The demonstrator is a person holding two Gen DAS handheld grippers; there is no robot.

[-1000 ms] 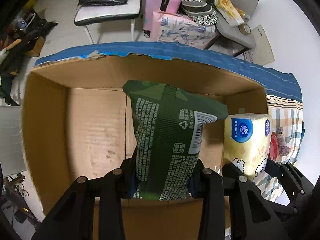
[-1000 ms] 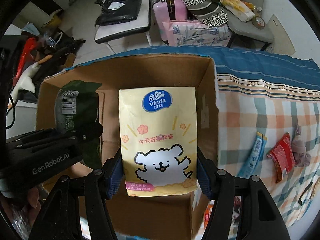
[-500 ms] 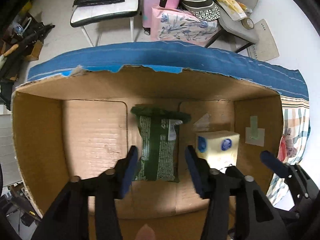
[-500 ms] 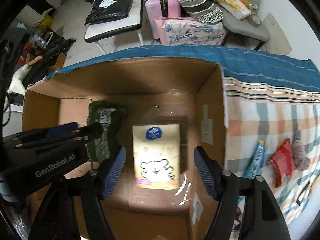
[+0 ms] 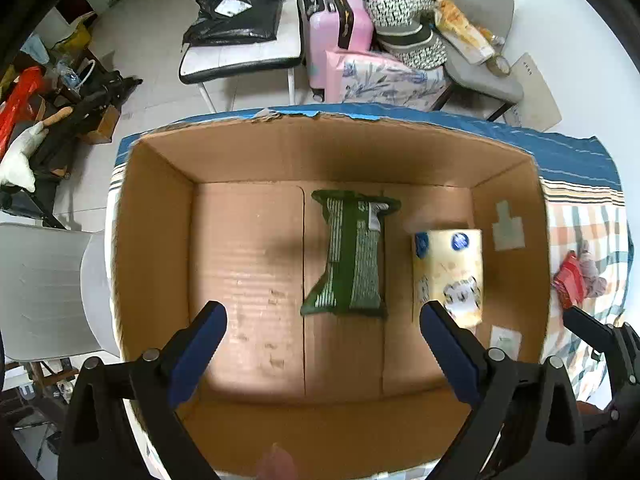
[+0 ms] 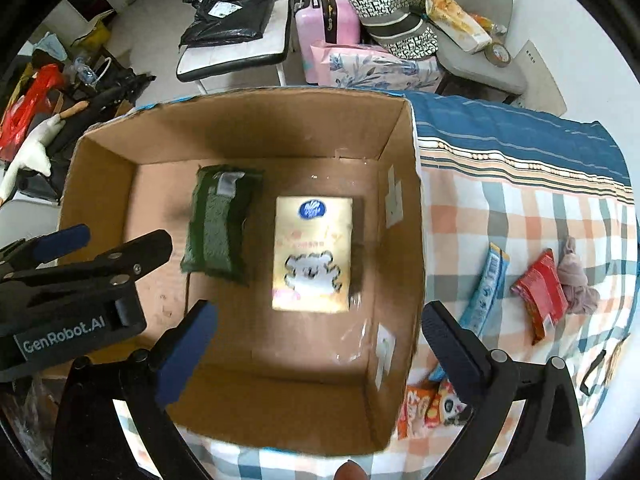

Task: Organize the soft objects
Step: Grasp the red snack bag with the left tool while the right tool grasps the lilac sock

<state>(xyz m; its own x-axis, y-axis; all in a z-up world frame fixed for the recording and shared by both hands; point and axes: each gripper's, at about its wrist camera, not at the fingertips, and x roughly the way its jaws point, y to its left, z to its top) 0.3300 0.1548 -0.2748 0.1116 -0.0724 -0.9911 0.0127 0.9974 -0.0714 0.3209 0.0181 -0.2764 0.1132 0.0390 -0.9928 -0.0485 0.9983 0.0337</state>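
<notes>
Open brown cardboard box [image 5: 156, 240] sits on the plaid-and-blue-striped cloth [image 6: 520, 208]. On the box floor, dark green soft pack [image 5: 352, 264] lies flat near the middle, pale yellow tissue pack [image 5: 452, 276] just beside it on its right, apart. Red snack packet [image 6: 540, 292] and blue sachet [image 6: 484, 288] lie on the cloth right of the box.

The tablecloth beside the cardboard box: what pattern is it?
Checked tablecloth, orange, teal and white, with a blue striped border; right wrist view.
</notes>
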